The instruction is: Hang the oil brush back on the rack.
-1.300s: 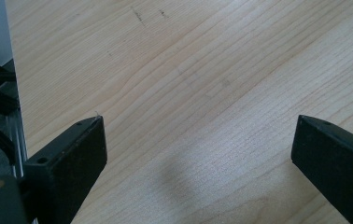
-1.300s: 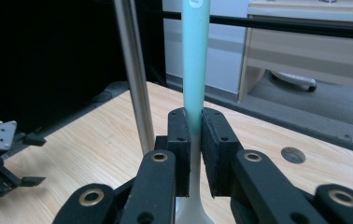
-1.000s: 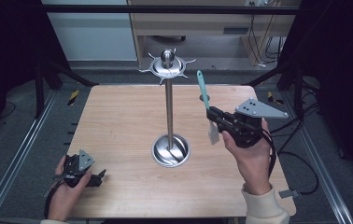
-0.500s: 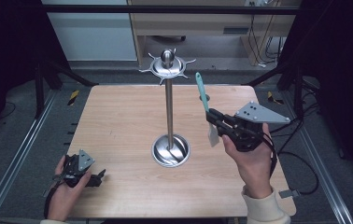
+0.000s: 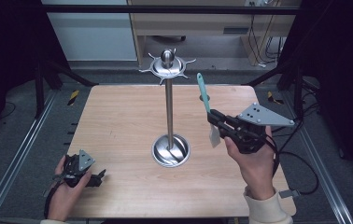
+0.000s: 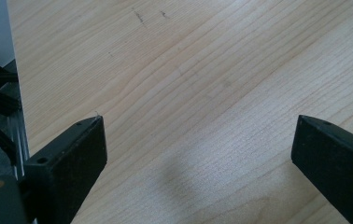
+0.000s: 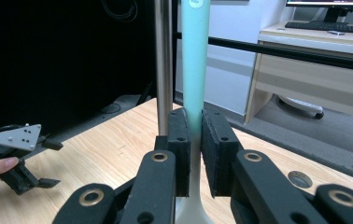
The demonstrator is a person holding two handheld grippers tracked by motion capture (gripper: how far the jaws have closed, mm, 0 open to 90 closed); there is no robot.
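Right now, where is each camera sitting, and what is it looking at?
High view: above the person's side, looking down on the table; both hands and forearms show.
Left gripper view: on the left gripper, facing bare tabletop; open jaws show.
Right gripper view: on the right gripper, clamping the teal spatula.
Shared: spatula and metal stand.

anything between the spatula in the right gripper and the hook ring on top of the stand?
Nothing visible. The right hand-held gripper holds the teal-handled spatula upright, right of the steel stand. Open air separates its handle tip from the hook ring above and to the left.
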